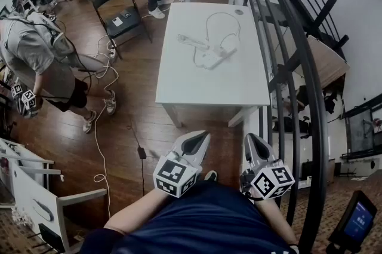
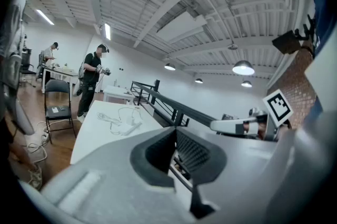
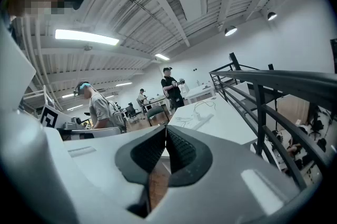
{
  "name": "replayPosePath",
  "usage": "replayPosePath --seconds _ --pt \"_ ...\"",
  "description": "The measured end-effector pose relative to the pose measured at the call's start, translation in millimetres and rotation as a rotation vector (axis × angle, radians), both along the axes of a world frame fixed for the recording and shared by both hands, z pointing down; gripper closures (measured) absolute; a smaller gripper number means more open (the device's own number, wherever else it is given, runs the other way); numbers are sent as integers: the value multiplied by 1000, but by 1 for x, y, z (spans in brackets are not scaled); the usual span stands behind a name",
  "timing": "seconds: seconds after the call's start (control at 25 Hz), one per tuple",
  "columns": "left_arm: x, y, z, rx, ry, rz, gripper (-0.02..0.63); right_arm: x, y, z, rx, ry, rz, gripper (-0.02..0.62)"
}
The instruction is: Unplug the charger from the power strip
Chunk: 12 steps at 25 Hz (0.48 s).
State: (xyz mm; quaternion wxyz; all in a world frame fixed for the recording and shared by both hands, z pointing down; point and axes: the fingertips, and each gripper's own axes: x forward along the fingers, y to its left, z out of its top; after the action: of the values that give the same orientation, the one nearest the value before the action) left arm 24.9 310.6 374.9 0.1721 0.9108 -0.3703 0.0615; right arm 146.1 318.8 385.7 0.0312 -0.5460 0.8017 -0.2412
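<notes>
Frankly, with our left gripper [image 1: 202, 138] and right gripper [image 1: 251, 139] closed and empty, yanking the charger [image 1: 228, 51] could drag the power strip [image 1: 212, 60].

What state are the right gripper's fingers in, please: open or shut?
Shut. The right gripper shows its fingers touching at the tips, nothing between them.

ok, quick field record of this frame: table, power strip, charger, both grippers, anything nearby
table: white, ahead of the person
power strip: lying on the table
charger: at the strip, too small to tell if plugged in
left gripper: shut, empty, short of the table
right gripper: shut, empty, short of the table
chair: black, left of the table
</notes>
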Motion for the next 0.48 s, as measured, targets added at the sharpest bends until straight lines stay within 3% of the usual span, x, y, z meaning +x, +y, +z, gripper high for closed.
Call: replayPosePath --seconds 0.48 --pt "56 7 3 -8 -59 -11 600 54 4 14 -32 -77 -8 584"
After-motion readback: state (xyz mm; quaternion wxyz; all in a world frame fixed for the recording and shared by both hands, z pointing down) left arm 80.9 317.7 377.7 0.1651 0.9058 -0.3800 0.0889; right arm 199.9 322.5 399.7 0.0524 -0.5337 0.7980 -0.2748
